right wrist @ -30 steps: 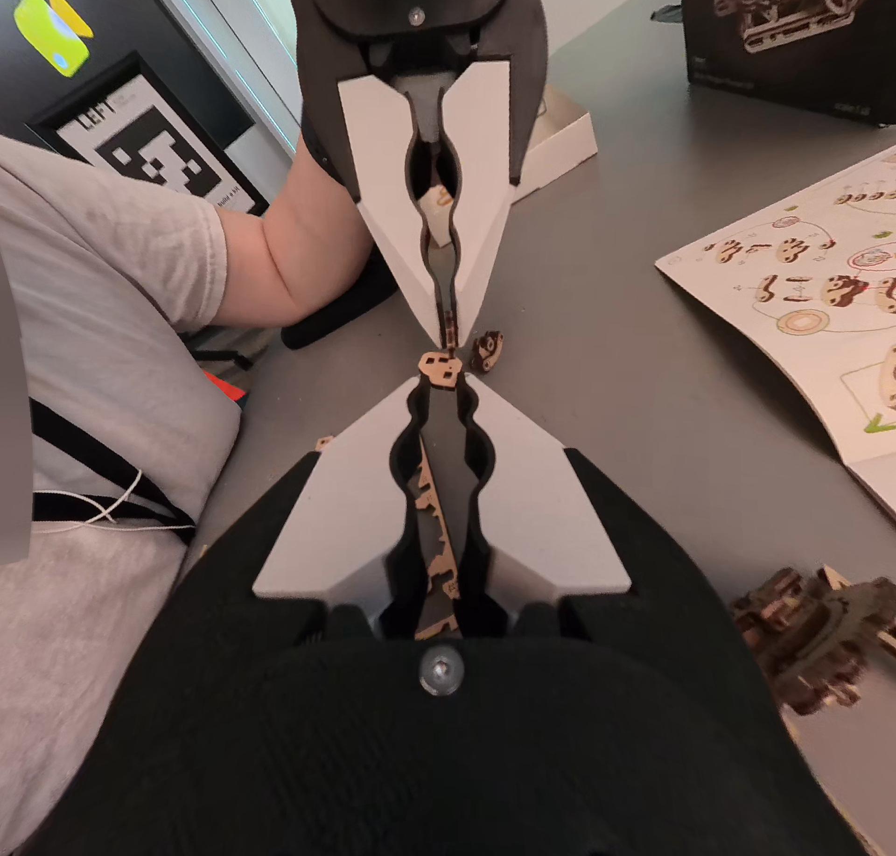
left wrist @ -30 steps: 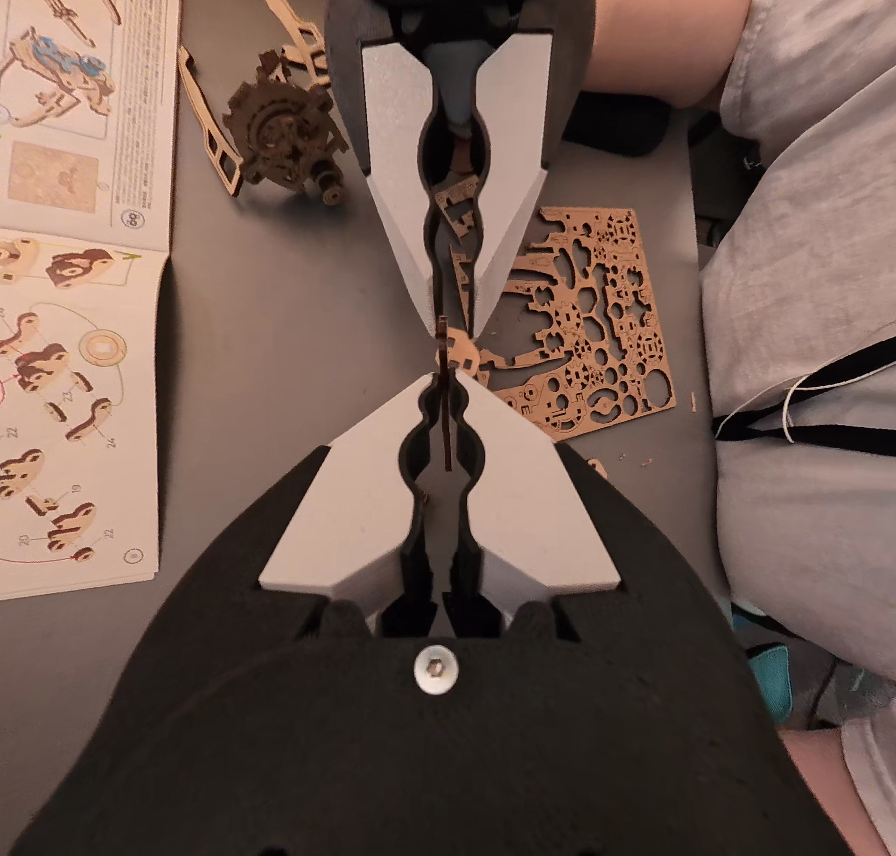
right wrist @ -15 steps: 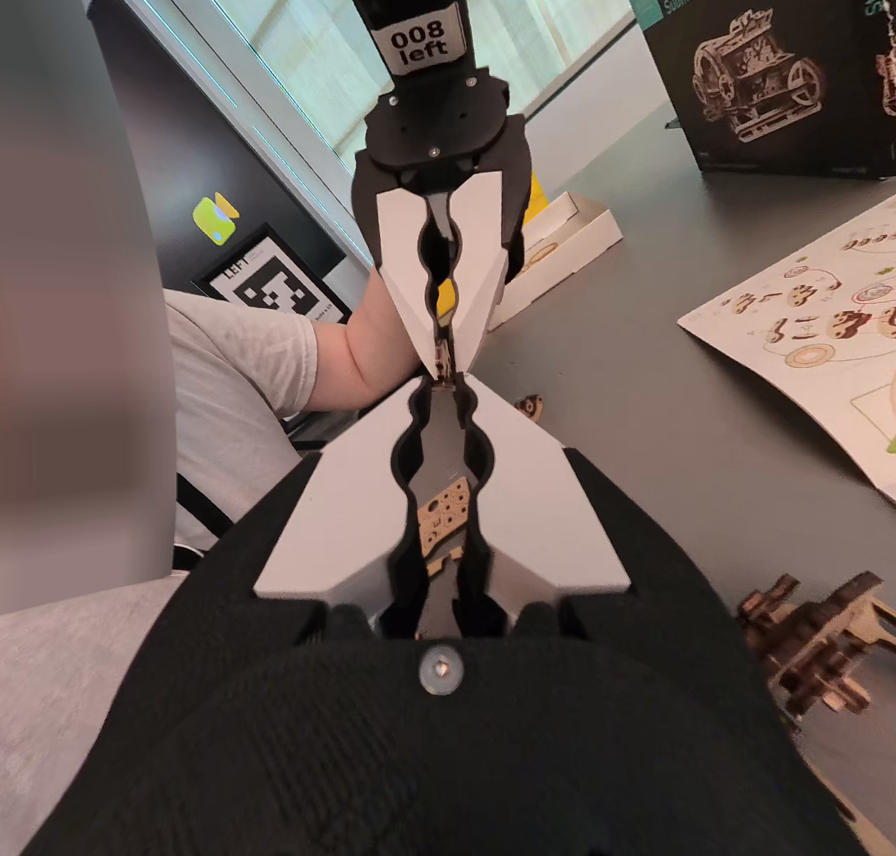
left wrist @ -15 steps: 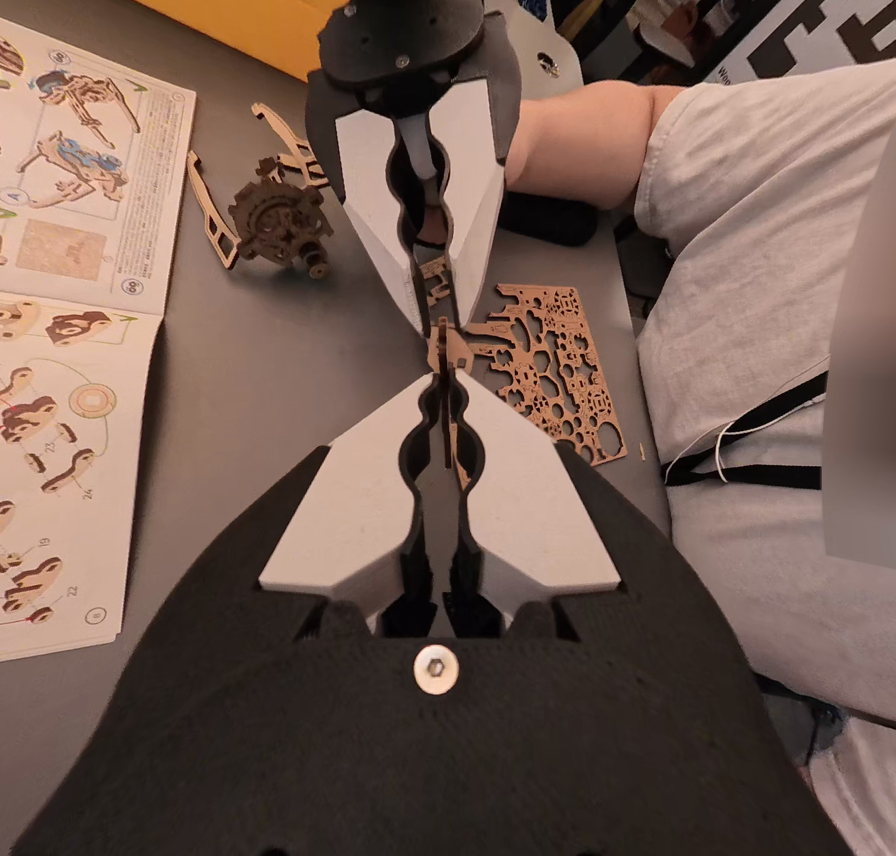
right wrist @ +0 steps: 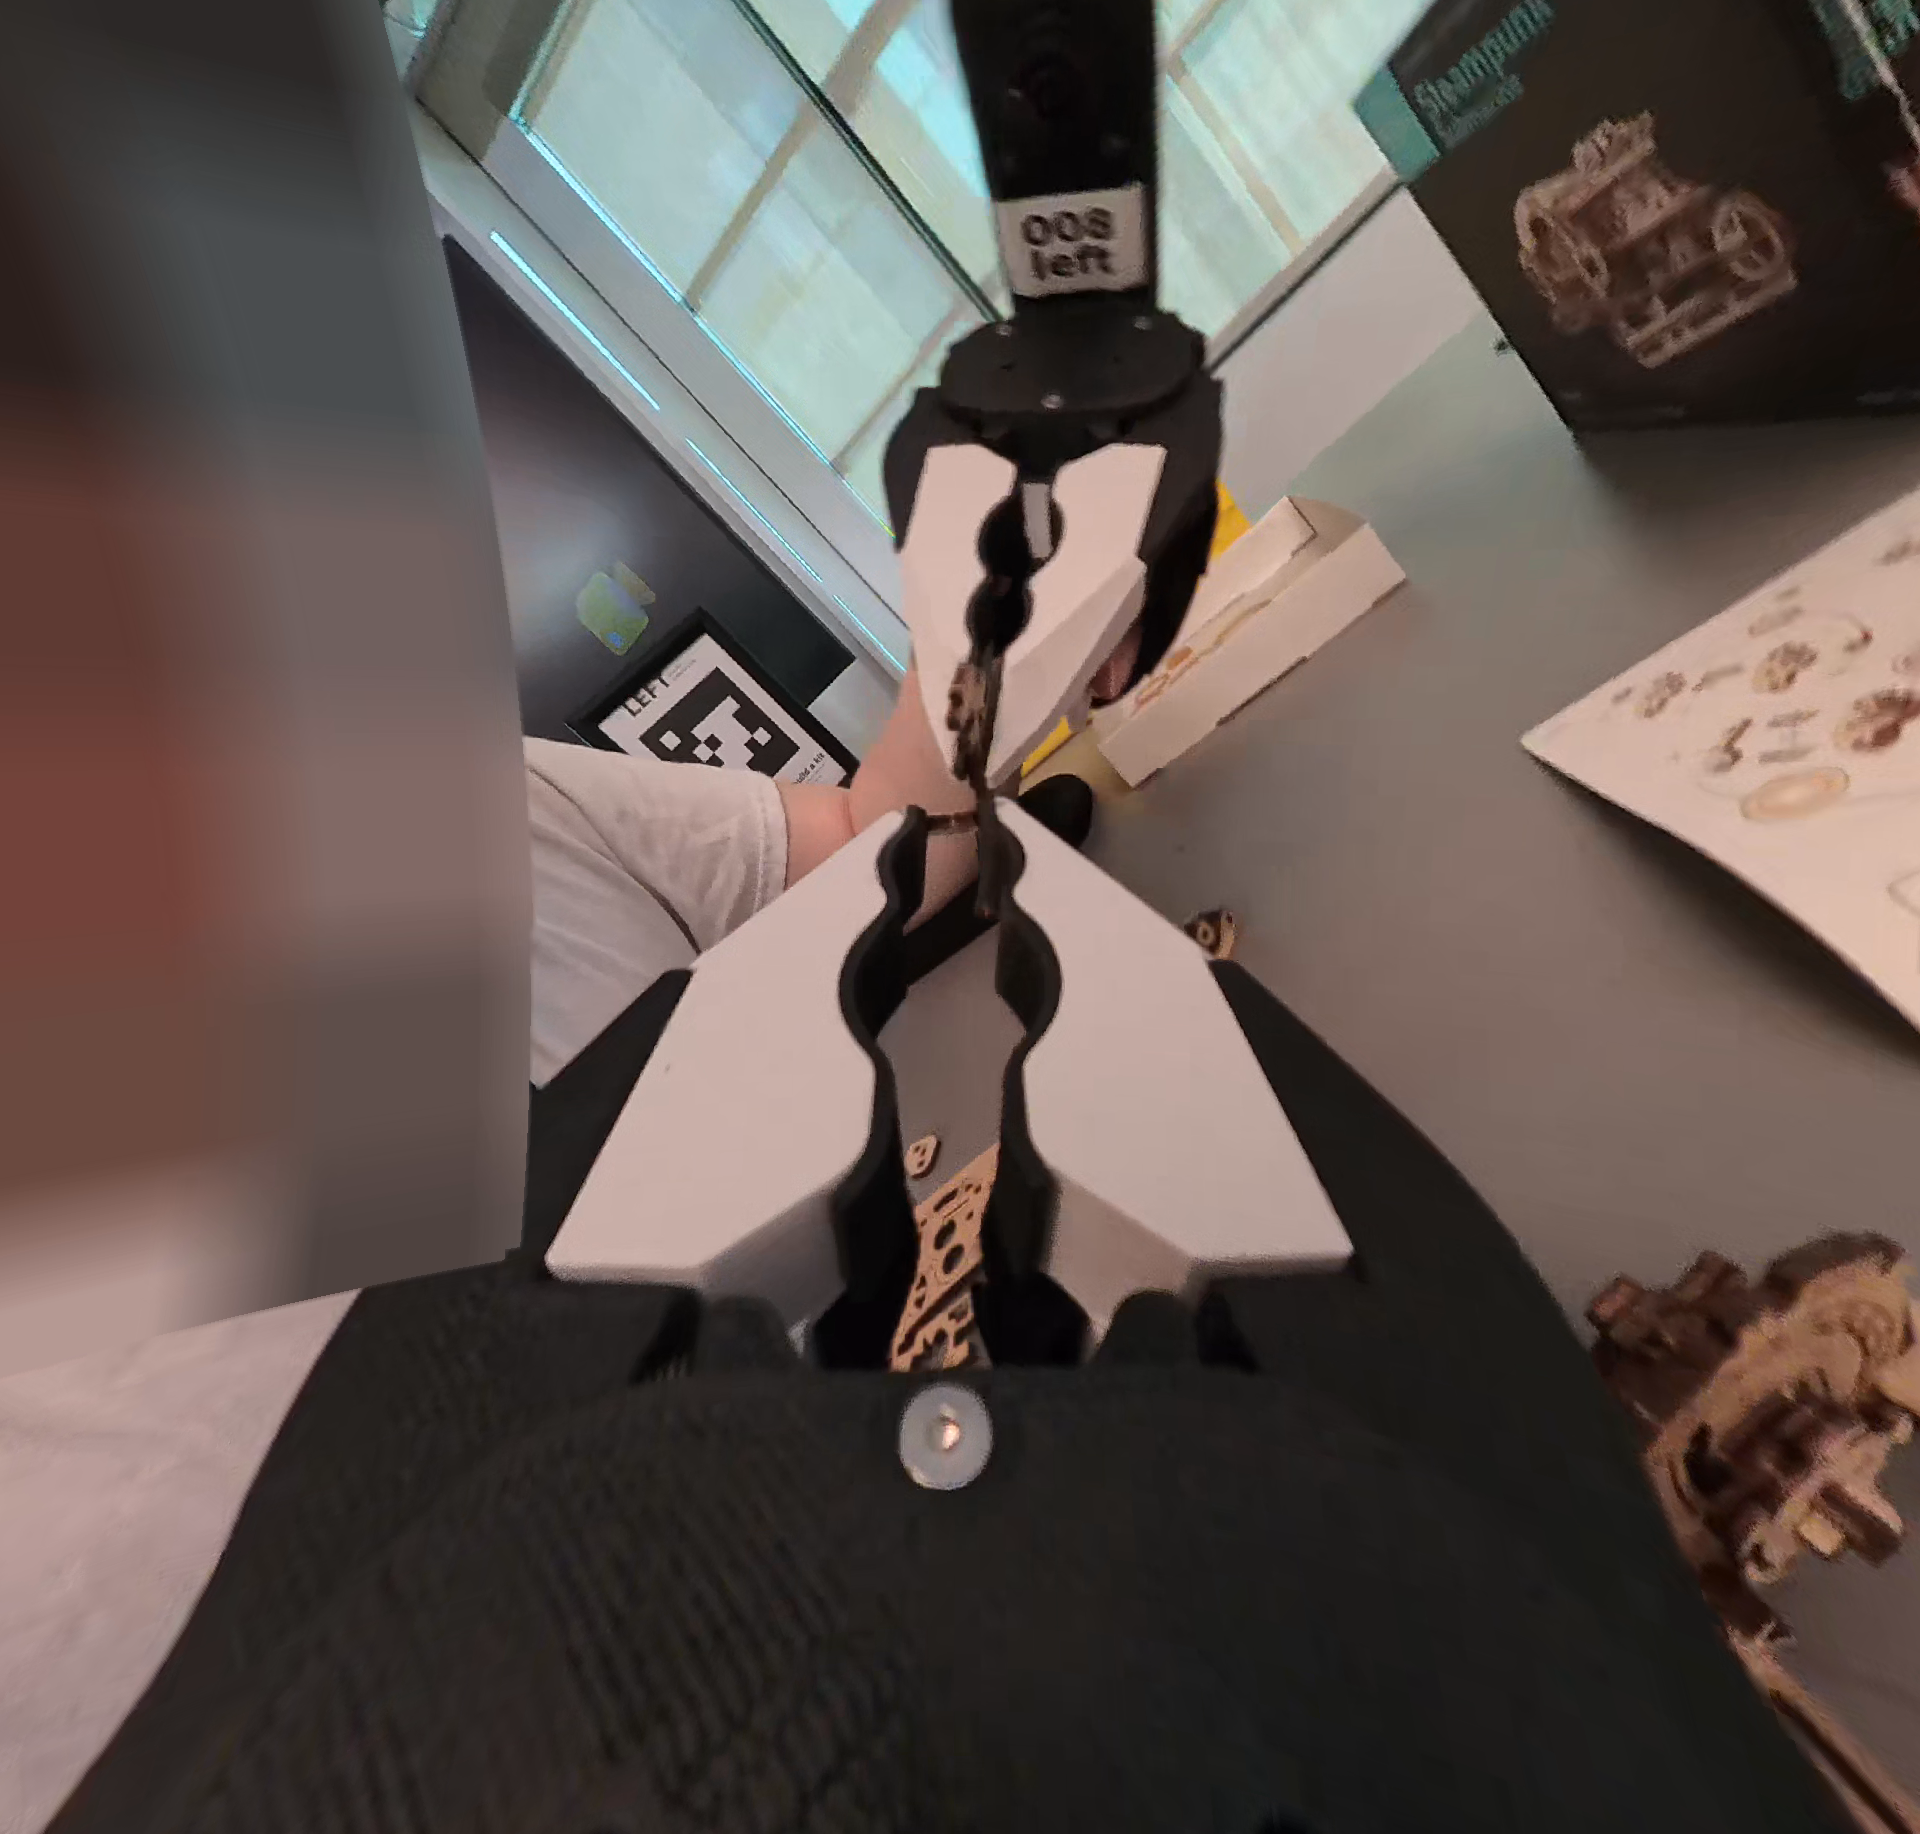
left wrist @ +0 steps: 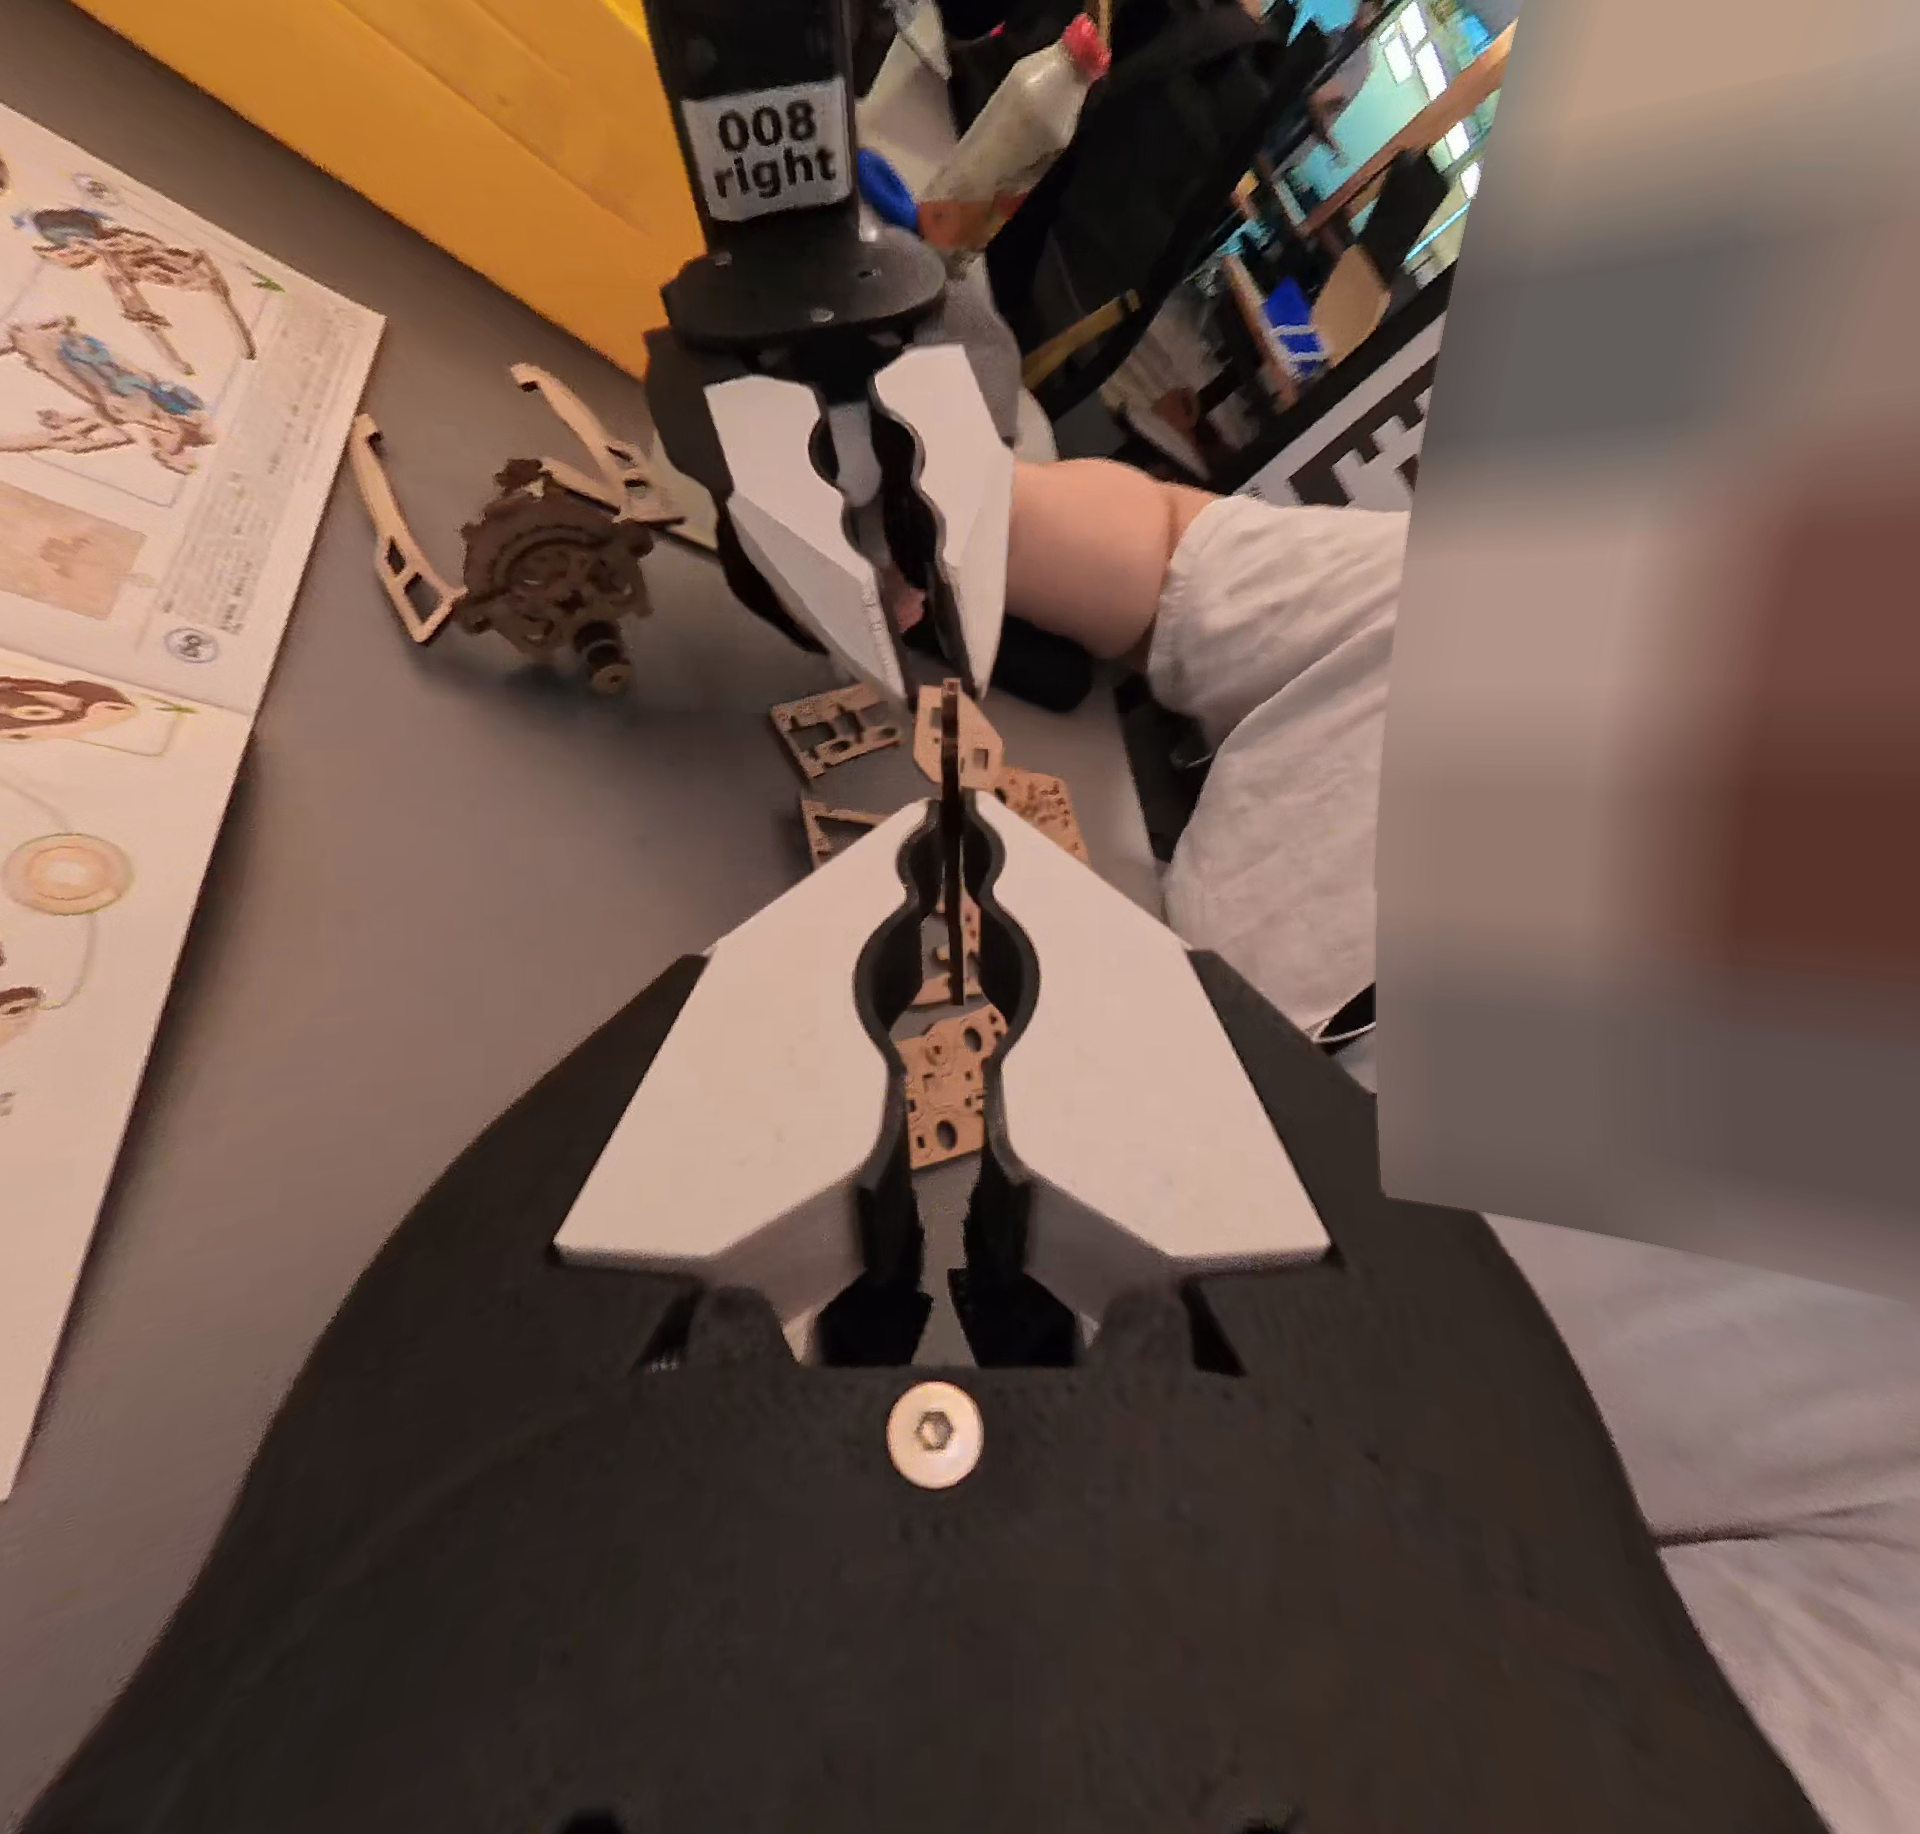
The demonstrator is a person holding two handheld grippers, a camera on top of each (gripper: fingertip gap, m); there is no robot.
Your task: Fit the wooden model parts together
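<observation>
My left gripper (left wrist: 951, 816) is clenched on a thin dark strip (left wrist: 950, 849) standing past its tips. My right gripper (right wrist: 971, 834) pinches a flat tan piece (left wrist: 961, 733) against it, mid-join. Next: press squarely, gently.

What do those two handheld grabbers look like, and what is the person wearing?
Both look alike. The left gripper and right gripper each have a rough black body with a silver screw in the middle, and two white wedge-shaped jaws lined with wavy black pads. Each sits on a black handle bearing a white label. The person wears a light grey short-sleeved shirt.
</observation>
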